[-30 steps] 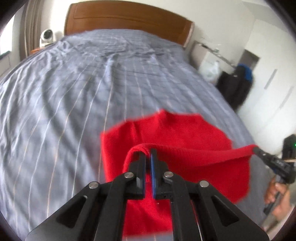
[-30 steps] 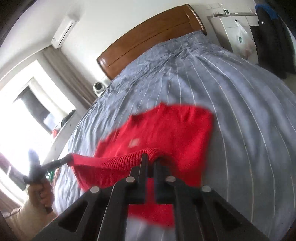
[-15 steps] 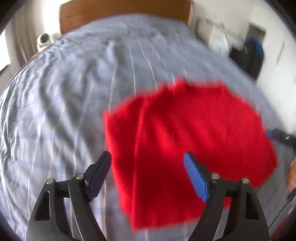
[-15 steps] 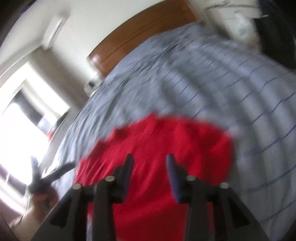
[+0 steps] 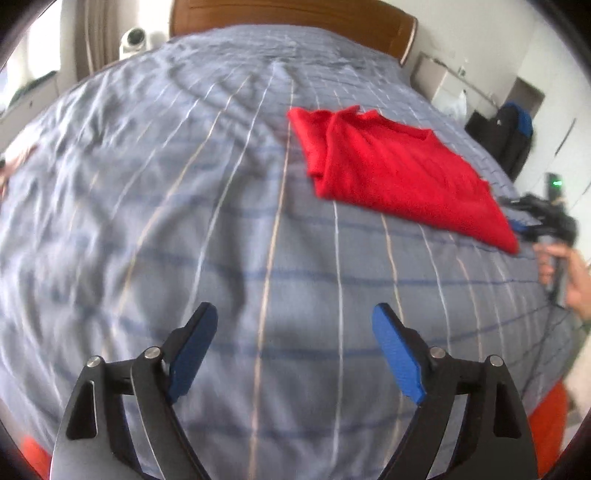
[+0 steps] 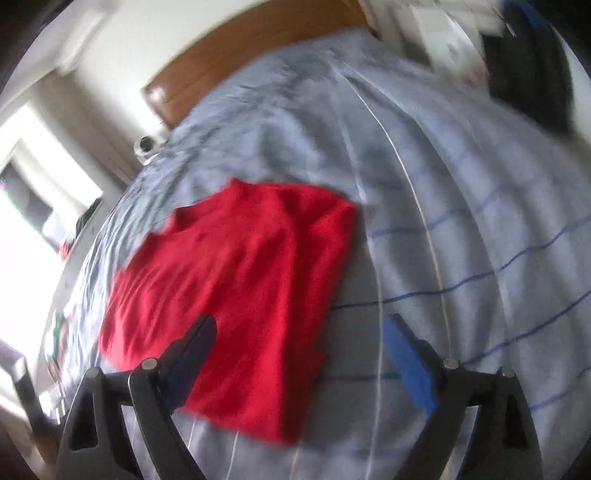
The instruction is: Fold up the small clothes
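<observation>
I see the red top lying folded flat on the bed, toward its right edge, short of the headboard. My left gripper has just been opening; its jaws stand spread over bare sheet, well apart from the top. My right gripper has likewise just opened, jaws spread above the top's near corner, pinching nothing.

Ahead of the left gripper's matt black plastic arms, with blue textured pads and shiny metal pins, lies a red, soft knitted garment on matt grey-blue striped cotton bedding; beyond, a glossy brown wooden headboard.
</observation>
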A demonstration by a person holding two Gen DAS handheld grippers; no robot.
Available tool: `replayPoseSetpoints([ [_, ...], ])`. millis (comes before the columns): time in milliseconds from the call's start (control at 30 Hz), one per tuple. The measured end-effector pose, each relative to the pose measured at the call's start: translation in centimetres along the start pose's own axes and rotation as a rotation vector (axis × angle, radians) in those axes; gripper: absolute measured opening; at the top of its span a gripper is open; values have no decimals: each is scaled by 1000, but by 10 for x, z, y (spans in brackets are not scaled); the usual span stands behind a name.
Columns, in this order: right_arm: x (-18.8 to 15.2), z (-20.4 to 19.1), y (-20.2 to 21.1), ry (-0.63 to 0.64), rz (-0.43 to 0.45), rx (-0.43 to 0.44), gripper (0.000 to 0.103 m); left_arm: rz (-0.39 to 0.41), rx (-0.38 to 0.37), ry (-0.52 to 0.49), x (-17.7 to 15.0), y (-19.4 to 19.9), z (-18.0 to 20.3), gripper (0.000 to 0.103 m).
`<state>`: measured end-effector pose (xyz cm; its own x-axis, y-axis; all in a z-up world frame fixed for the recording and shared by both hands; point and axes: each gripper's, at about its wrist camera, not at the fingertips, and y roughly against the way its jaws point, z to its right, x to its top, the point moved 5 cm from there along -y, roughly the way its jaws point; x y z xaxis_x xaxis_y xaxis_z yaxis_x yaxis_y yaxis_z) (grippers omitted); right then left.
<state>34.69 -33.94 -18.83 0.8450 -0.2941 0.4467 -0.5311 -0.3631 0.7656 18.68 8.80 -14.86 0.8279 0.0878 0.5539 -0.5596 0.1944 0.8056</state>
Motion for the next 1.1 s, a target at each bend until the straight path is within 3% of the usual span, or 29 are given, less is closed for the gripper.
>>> replayPoseSetpoints([
  [33, -1, -1, -13, -21, -34, 29, 67, 0, 1, 5, -5, -1, -1, 87],
  [67, -5, -6, -23, -24, -70, 41, 35, 1, 9, 6, -9, -1, -4, 87],
  [100, -5, -16, -27, 0, -76, -4, 19, 8, 23, 3, -13, -1, -7, 87],
  [133, -3, -27, -24, 16, -57, -36, 11, 30, 43, -10, -14, -2, -11, 87],
  [233, 15, -87, 0, 52, 13, 33, 10, 84, 83, -16, -14, -3, -22, 87],
  [333, 28, -175, 10, 126, 12, 136, 10, 111, 61, 10, -13, -5, -33, 87],
  [433, 26, -260, -12, 240, -36, 184, 10, 133, 54, -10, -16, -2, -37, 87],
  [533, 7, -314, -52, 308, -86, 187, 11, 136, 58, -13, -20, -2, -42, 87],
  [667, -29, -333, -108, 245, -229, 255, 28, 138, 42, 2, -20, -1, -46, 87],
  [800, -29, -319, -80, 199, -164, 308, 32, 138, 45, 32, -18, 1, -53, 87],
  [933, -26, -301, -52, 333, -105, 156, 37, 132, 31, 89, -14, 0, -61, 87],
  [1100, -83, -315, -82, 484, -169, 149, 37, 125, 70, 69, -16, -4, -59, 87],
])
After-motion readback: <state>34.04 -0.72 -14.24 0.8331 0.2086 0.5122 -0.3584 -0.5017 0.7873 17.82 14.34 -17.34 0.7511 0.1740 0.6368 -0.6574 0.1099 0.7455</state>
